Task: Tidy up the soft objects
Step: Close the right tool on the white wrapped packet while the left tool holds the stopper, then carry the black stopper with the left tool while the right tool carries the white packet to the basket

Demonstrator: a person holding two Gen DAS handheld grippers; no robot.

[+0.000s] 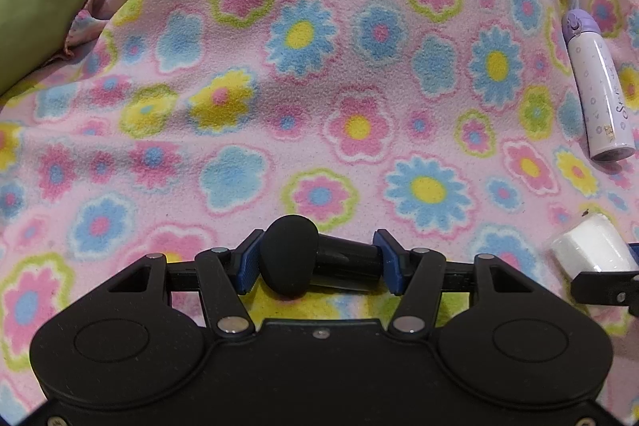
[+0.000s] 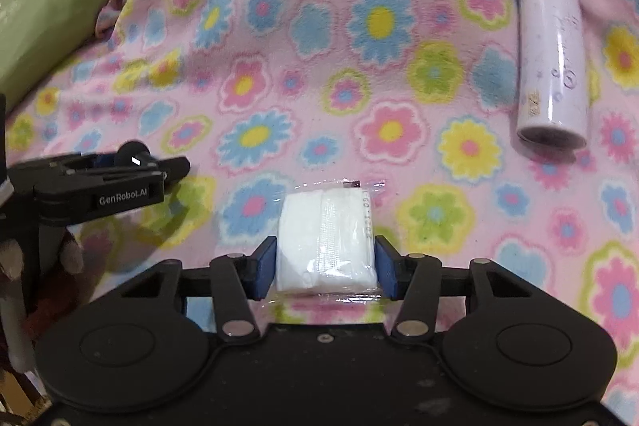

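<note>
Right gripper point(image 2: 325, 266): blue pads pinch a plastic-wrapped white tissue pack point(image 2: 325, 246) by its two sides, a hold that suits a compressible packet, low over the floral fleece blanket point(image 2: 359, 66). Left gripper point(image 1: 319, 262), at nine o'clock of the pack: fingers clamp a black foam-tipped object point(image 1: 289, 258), its nature unclear. A lilac bottle point(image 2: 553, 54) lies on its side at one o'clock; a green cushion point(image 2: 44, 34) rests at ten o'clock, apparently unsorted.

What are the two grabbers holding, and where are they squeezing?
The right gripper squeezes a white tissue pack across its sides, near its closer end. The left gripper holds a black microphone-like thing between its pads, crosswise.
</note>
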